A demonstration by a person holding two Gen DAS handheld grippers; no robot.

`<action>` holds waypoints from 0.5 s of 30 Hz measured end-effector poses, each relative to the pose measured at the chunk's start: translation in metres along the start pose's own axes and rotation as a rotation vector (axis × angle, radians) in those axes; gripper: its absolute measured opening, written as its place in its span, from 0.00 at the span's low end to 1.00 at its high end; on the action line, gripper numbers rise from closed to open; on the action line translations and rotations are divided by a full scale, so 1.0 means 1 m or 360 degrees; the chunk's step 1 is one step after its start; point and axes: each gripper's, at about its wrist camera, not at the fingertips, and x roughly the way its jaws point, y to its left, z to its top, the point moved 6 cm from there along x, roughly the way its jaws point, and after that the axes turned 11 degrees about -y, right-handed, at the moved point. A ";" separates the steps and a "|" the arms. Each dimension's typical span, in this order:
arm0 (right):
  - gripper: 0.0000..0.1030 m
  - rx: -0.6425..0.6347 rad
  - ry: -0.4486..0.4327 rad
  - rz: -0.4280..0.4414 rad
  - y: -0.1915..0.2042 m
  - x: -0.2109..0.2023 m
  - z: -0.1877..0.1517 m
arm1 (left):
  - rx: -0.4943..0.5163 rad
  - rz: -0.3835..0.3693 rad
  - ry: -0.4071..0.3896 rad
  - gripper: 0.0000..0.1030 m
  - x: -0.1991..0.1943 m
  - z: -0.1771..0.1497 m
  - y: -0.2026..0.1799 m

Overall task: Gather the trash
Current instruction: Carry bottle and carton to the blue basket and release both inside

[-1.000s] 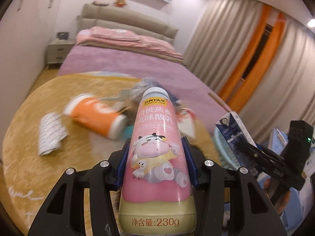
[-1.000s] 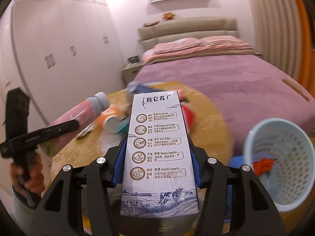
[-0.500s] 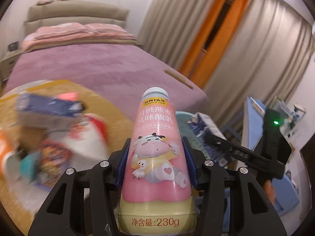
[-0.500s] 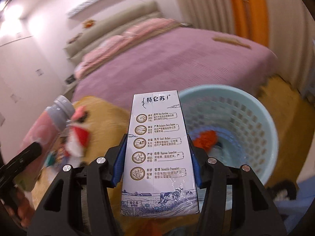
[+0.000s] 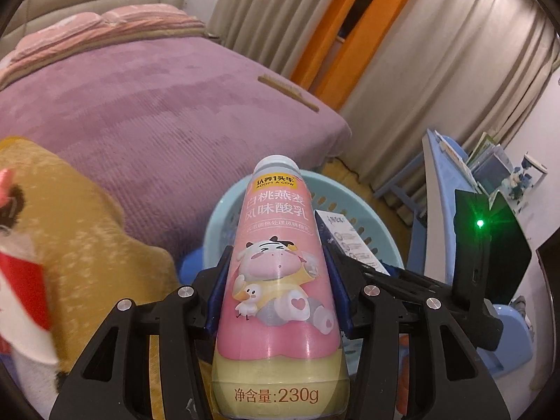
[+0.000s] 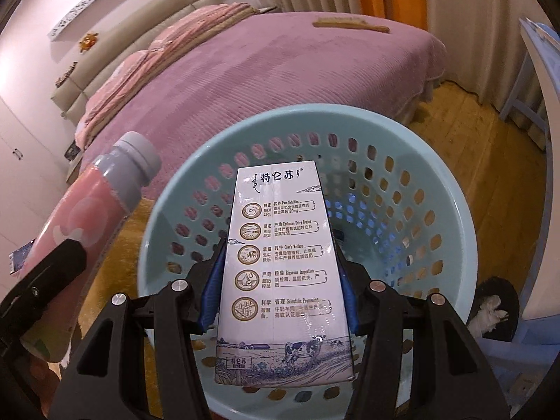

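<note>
Left gripper (image 5: 276,280) clamped on pink yogurt bottle (image 5: 276,273), beside basket rim. Right gripper (image 6: 280,280) gripping milk carton (image 6: 280,262) over blue basket (image 6: 437,189).

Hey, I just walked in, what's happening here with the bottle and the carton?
A person is clearing up trash with a handheld claw in each hand. The left claw is clamped on a pink yogurt bottle, and the right claw grips a milk carton. The carton is held over the open mouth of a light blue basket beside the bed, with the bottle close by at the rim. Neither has been dropped in yet.
</note>
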 end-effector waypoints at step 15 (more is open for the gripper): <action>0.65 -0.0004 -0.0046 0.0009 0.000 -0.015 0.004 | 0.0040 -0.0023 -0.0042 0.62 -0.005 -0.001 -0.011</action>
